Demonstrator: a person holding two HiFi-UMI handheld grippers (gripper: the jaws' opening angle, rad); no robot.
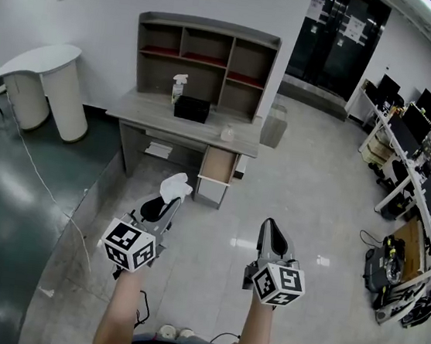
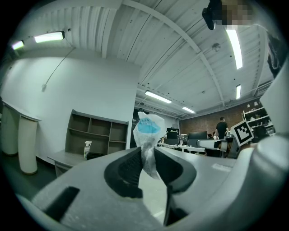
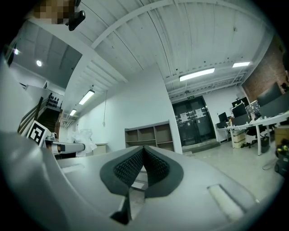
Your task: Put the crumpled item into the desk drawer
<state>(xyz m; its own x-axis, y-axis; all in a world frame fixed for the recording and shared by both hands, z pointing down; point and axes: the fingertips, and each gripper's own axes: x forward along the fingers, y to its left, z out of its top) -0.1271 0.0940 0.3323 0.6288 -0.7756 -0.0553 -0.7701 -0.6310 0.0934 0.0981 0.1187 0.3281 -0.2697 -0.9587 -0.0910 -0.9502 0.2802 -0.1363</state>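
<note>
The left gripper (image 1: 168,200) (image 2: 145,155) has its fingers (image 2: 128,169) closed on a white crumpled wrapper with a blue patch (image 1: 176,187) (image 2: 148,131). The wrapper's lower end is pinched between the pads and its bunched top stands above them. It hangs in the air in front of the grey worktop (image 1: 149,111), well apart from it and above the floor. The right gripper (image 1: 269,228) (image 3: 143,155) is beside it, also in front of the worktop, with its fingers pressed together and nothing between them. A pale wooden drawer (image 1: 216,177) stands pulled out under the worktop's right end. On the worktop are a white spray bottle (image 1: 178,89) and a black box (image 1: 191,109), just beside each other, below a grey shelf unit (image 1: 206,57) at the worktop's back.
</note>
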